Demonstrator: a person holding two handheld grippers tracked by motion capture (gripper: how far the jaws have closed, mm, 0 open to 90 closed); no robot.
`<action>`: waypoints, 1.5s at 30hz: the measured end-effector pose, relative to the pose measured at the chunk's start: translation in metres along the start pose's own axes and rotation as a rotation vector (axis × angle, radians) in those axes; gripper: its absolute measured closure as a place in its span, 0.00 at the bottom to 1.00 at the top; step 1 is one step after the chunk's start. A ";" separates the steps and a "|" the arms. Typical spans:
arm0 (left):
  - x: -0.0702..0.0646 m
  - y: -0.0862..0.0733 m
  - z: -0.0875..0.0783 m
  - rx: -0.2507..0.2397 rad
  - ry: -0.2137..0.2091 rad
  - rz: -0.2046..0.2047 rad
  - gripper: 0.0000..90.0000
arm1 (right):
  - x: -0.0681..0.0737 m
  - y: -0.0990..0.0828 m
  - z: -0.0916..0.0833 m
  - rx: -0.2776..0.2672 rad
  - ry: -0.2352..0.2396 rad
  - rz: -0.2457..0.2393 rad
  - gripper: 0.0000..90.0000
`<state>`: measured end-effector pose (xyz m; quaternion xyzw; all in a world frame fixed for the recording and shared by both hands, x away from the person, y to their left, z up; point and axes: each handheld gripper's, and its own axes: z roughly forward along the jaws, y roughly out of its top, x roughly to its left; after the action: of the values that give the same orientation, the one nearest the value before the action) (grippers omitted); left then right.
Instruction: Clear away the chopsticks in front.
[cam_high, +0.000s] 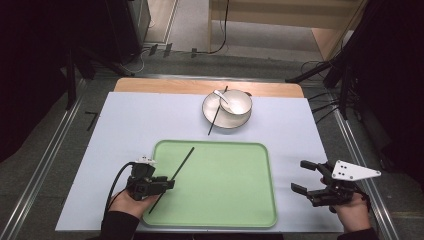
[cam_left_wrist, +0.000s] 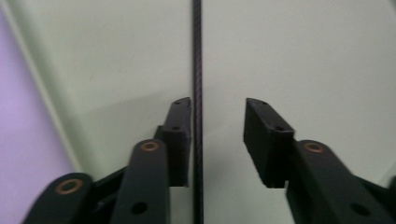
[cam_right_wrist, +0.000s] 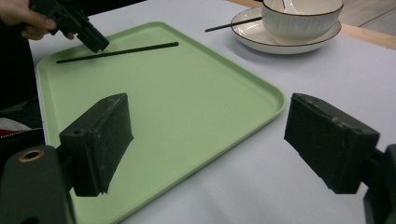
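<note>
A black chopstick (cam_high: 182, 162) lies slantwise on the left part of a green tray (cam_high: 225, 180). My left gripper (cam_high: 171, 183) is down over its lower half. In the left gripper view the chopstick (cam_left_wrist: 197, 56) runs between the parted jaws, close against the left one, so that gripper (cam_left_wrist: 218, 105) is open. My right gripper (cam_high: 298, 175) hovers open over the white mat just right of the tray, holding nothing. In the right gripper view its jaws (cam_right_wrist: 205, 121) stand wide apart, facing the tray (cam_right_wrist: 187, 93), the chopstick (cam_right_wrist: 130, 50) and the left gripper (cam_right_wrist: 88, 35).
At the back of the table, a white bowl (cam_high: 239, 102) holding a white spoon (cam_high: 220, 95) sits on a plate (cam_high: 220, 120). A second black chopstick (cam_high: 216, 115) rests across the plate's left rim onto the mat. A wooden table edge (cam_high: 150, 85) shows behind.
</note>
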<state>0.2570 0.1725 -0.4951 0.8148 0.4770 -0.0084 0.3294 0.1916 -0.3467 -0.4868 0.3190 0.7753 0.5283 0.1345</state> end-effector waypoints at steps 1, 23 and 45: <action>0.001 0.003 0.000 -0.010 -0.001 0.011 0.59 | 0.000 0.000 0.000 0.001 0.002 0.001 0.17; 0.020 0.076 0.009 -0.084 -0.062 0.099 0.42 | -0.001 -0.002 -0.001 0.001 0.002 0.006 0.17; 0.005 0.161 0.039 -0.056 -0.098 0.188 0.31 | -0.001 -0.002 -0.002 -0.001 0.000 0.016 0.17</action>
<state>0.3975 0.1026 -0.4417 0.8450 0.3819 -0.0038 0.3744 0.1910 -0.3495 -0.4881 0.3252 0.7724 0.5298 0.1303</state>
